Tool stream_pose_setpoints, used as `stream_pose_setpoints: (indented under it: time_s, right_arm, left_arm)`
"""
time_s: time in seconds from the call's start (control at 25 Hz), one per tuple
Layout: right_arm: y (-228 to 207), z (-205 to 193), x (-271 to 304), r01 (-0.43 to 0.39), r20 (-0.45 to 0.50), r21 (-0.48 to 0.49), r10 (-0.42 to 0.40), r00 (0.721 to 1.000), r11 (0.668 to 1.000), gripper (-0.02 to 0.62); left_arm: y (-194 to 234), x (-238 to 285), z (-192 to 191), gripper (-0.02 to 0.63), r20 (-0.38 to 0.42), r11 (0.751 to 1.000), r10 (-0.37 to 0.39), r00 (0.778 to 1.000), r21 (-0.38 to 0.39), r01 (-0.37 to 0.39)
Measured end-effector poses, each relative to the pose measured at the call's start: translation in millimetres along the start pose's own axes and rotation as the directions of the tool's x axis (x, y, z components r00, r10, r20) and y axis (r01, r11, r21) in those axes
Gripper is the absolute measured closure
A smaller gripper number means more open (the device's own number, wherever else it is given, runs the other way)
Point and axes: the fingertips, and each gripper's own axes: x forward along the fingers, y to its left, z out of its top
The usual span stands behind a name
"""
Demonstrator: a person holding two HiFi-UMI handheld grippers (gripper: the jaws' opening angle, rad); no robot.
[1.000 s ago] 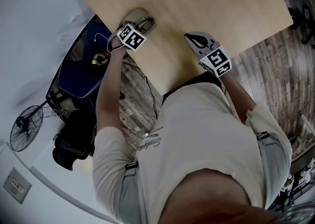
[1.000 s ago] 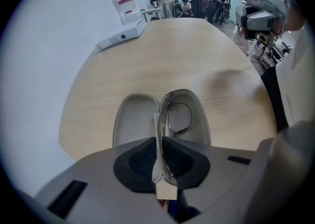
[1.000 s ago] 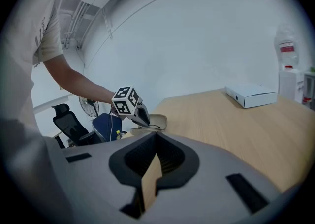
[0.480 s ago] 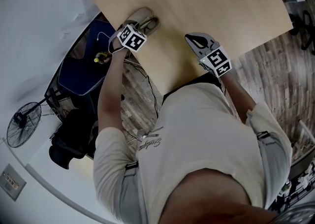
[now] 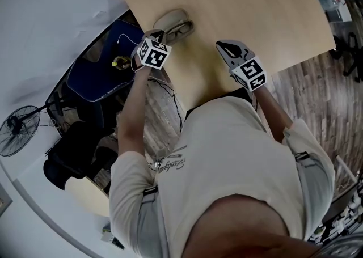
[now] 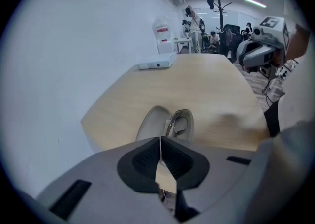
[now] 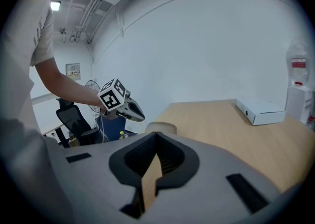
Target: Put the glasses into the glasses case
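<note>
An open beige glasses case point(image 5: 172, 22) lies near the table's left corner, with the dark-rimmed glasses point(image 5: 180, 29) resting in one half. In the left gripper view the glasses point(image 6: 179, 124) sit in the right half and the lid point(image 6: 152, 123) lies open to the left. My left gripper point(image 5: 157, 36) is shut and empty, just short of the case at the table's edge. Some way to the right of the case, my right gripper point(image 5: 224, 45) is also shut, holding nothing above the bare wood.
A white box point(image 6: 157, 62) sits at the far end of the wooden table point(image 5: 255, 7). Off the left edge are a dark blue bag point(image 5: 93, 78), a black chair and a fan point(image 5: 14, 132). The person's torso fills the near side.
My left gripper has drawn back from the case toward the table's edge, leaving the case and glasses more exposed. The right gripper has hardly moved. The head view has shifted slightly.
</note>
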Motion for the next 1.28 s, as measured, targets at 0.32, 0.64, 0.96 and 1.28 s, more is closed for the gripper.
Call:
stream_pose_setpoints:
  time_s: [0.32,0.64,0.96,1.28]
  right_arm:
    - [25.5,23.2,2.8,-0.014,0.01,-0.057,0.015,1.0,0.998,0.601]
    - [48.4,59.9,14.9,-0.044,0.048,-0.136,0.051,0.998,0.99,0.601]
    - [62.8,110.8,26.2,-0.062,0.128,-0.219,0.092,0.987,0.974,0.601]
    - [62.8,169.1,28.2,-0.053,0.228,-0.288,0.122,0.966,0.956,0.601]
  left_arm:
    - [3.1,-65.1,-9.0,0.586,0.154,0.973,0.104,0.983,-0.22,-0.069]
    - [7.3,-104.7,-17.4,0.588,0.279,0.909,0.172,0.945,-0.416,-0.042]
    - [16.0,-154.5,-8.9,0.589,0.373,0.873,0.26,0.89,-0.485,-0.052]
    - [41.2,-200.0,14.5,0.589,0.458,0.844,0.34,0.821,-0.534,-0.051]
